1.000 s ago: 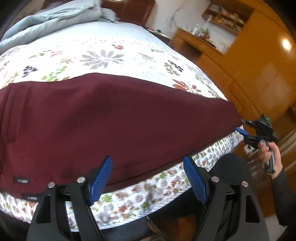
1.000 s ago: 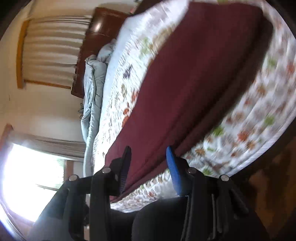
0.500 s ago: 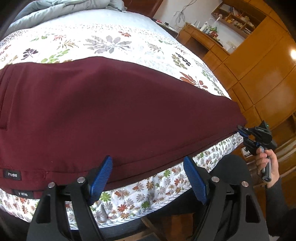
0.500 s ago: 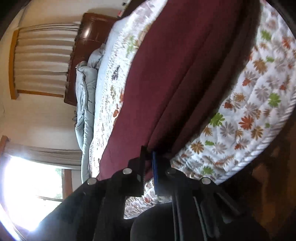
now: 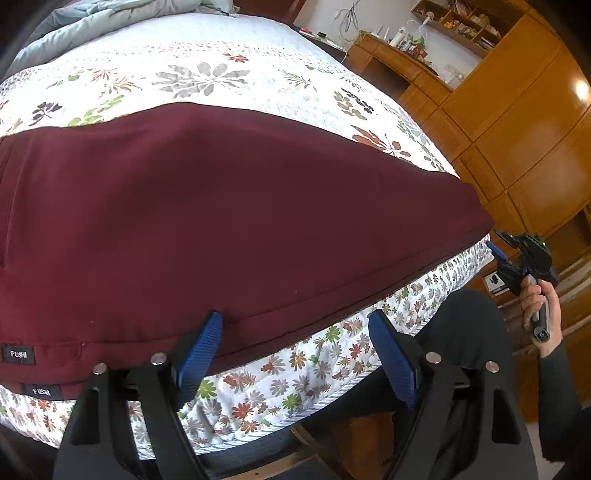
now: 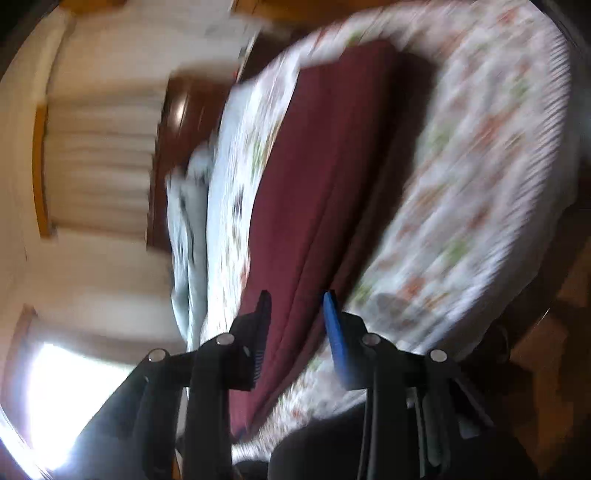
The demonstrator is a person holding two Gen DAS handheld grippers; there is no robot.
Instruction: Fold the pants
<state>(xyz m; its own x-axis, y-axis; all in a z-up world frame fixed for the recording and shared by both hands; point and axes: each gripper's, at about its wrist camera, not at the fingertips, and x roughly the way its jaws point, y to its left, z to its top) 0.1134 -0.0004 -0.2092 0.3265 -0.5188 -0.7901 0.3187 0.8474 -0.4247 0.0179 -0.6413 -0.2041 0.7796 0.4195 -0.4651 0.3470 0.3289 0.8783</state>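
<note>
Pants (image 5: 229, 221) spread flat on the bed (image 5: 221, 74), straight ahead of the left gripper (image 5: 295, 354). Blanket (image 5: 92, 22) bunched beyond, far left. Cupboards (image 5: 517, 122) off right. Right gripper (image 5: 496, 245) far right, by the pants' end.

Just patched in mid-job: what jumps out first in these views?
The maroon pants dominate, spread flat across the floral quilt along the bed's near edge. The left tongs gape open at their hem, and the right tongs sit open at the far end, blurred.
</note>
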